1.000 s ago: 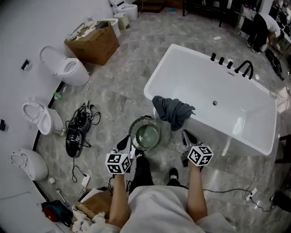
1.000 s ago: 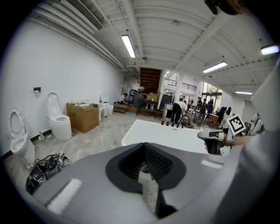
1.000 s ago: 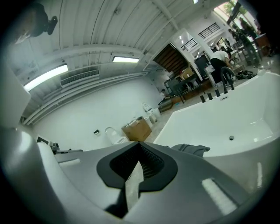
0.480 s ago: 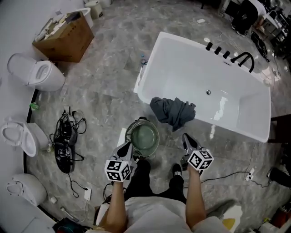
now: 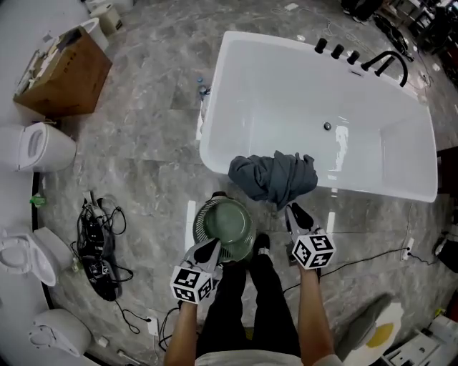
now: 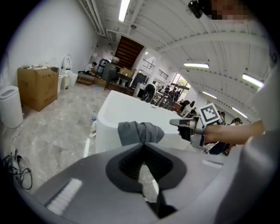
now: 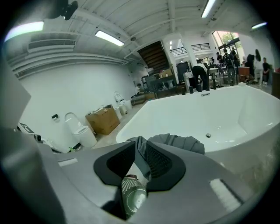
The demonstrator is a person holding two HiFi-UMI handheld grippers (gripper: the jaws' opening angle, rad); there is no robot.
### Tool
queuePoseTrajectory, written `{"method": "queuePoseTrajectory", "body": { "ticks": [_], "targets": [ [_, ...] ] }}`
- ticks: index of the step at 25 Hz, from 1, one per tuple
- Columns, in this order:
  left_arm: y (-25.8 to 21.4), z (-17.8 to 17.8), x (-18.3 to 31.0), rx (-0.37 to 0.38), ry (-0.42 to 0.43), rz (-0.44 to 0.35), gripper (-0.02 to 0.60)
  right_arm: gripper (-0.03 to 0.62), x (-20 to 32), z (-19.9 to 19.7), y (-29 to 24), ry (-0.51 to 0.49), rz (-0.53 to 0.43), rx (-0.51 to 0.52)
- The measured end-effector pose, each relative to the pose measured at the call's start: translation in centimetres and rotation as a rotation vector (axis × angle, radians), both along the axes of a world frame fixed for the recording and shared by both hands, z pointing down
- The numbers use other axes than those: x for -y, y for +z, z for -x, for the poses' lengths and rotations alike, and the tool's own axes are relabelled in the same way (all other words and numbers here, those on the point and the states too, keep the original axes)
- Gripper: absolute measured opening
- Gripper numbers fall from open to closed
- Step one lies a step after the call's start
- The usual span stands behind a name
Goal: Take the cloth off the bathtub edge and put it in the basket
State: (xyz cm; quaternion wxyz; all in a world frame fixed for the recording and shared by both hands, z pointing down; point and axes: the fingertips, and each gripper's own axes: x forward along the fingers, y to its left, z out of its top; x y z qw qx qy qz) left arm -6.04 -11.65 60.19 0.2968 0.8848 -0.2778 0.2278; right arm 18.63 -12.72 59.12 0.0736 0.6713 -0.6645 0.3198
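While cloth (image 5: 274, 177) drapes over bathtub edge (image 5: 209, 136), mid-frame, nothing's done yet: basket (image 5: 227, 221) just below has no cloth. L tongs (image 5: 207, 250) closed tip-to-tip, empty; R tongs (image 5: 295, 213) just parting, narrow slit, nothing between.

Grey marble-look floor (image 5: 143, 143). Open cardboard box (image 5: 61, 71) stood top left, stuff inside too small to tell. White toilet (image 5: 43, 146) just below the box, second toilet (image 5: 25, 254) lower on the left edge, third one (image 5: 61, 332) near the bottom left corner. Tangle of black cables (image 5: 96, 246) lay between the second toilet and the person's legs. Small bottle (image 5: 204, 91) stood on the floor. Thin black cord (image 5: 365, 257) ran right to a white plug (image 5: 409, 250). Ceiling strip lights (image 6: 124, 6) were lit; dark staircase (image 6: 127, 48) and bystanders (image 6: 151, 89) far back.
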Motion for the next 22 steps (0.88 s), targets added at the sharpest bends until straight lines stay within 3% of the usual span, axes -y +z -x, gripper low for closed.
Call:
{"method": "queuePoseTrajectory", "body": {
  "ticks": [7, 12, 16, 22],
  "targets": [
    [6.7, -3.9, 0.6, 0.037, 0.092, 0.031, 0.058, 0.306, 4.8, -1.6, 8.6, -0.226, 0.101, -0.14],
    [8.5, -5.8, 0.3, 0.057, 0.126, 0.068, 0.058, 0.573, 7.1, -4.2, 13.3, -0.276, 0.228, -0.324],
    [8.8, -6.2, 0.5, 0.057, 0.121, 0.098, 0.058, 0.574, 8.3, -5.6, 16.6, -0.3, 0.344, -0.431],
    [9.5, -5.8, 1.1, 0.06, 0.101, 0.109, 0.058, 0.572, 9.7, -5.3, 18.7, -0.361, 0.414, -0.514]
  ]
}}
